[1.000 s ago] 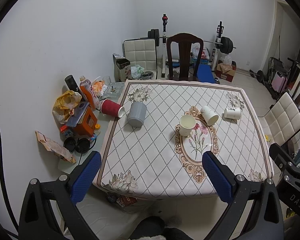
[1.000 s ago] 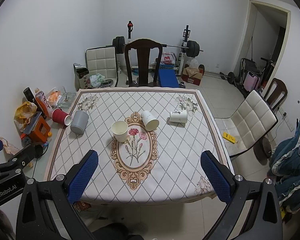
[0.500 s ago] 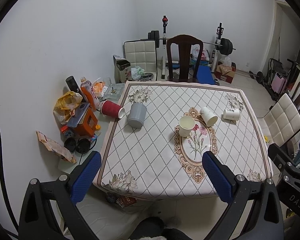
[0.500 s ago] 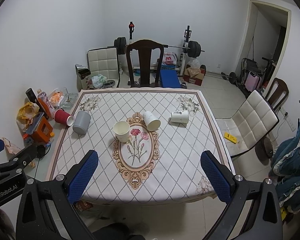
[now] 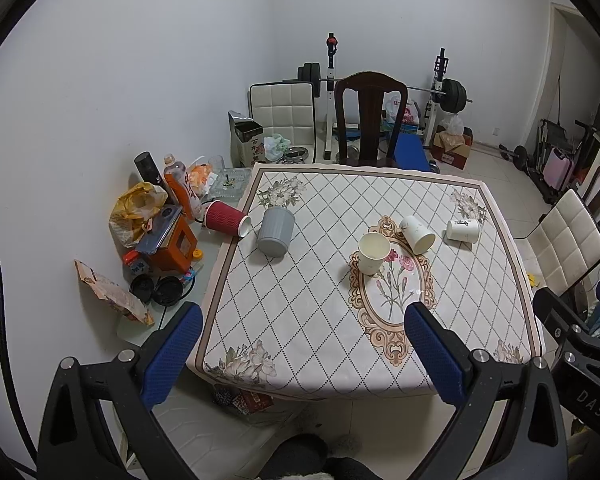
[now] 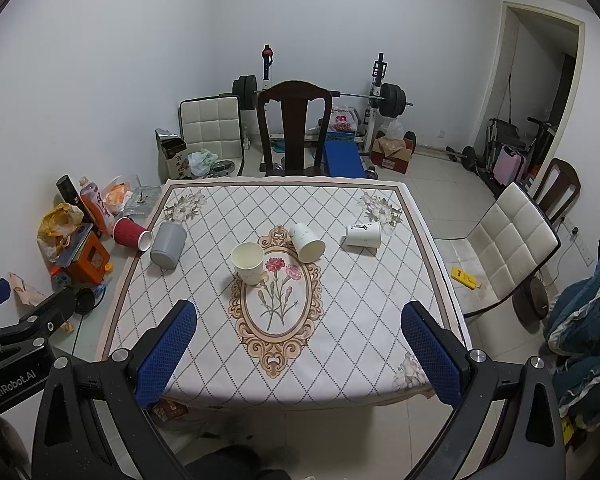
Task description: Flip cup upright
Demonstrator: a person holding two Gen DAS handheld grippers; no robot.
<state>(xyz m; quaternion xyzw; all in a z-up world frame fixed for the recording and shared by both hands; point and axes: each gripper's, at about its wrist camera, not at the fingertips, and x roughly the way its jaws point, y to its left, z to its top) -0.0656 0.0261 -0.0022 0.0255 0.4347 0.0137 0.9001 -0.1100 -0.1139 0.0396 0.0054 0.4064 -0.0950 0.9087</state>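
Observation:
Several cups are on the patterned tablecloth [image 5: 300, 312] [image 6: 360, 304]. A cream paper cup [image 5: 374, 252] [image 6: 249, 263] stands upright near the middle. A white cup [image 5: 417, 234] [image 6: 307, 241] lies on its side behind it. Another white cup [image 5: 463, 231] [image 6: 363, 235] lies on its side further right. A grey cup [image 5: 275, 231] [image 6: 168, 244] stands mouth down at the left. A red ribbed cup [image 5: 227, 219] [image 6: 131, 233] lies on its side at the left edge. My left gripper [image 5: 300, 354] and right gripper [image 6: 298, 354] are open and empty, held above the near edge.
A dark wooden chair [image 5: 370, 116] [image 6: 294, 128] stands at the far side. White padded chairs [image 5: 568, 240] [image 6: 504, 248] stand to the right. A side surface at the left holds bottles, bags and an orange box [image 5: 172, 244] [image 6: 88, 258]. Weight equipment [image 6: 380, 96] lines the back wall.
Both views have shifted slightly: the table and cups sit a little lower in the frames. No cup has moved. Both grippers stay open.

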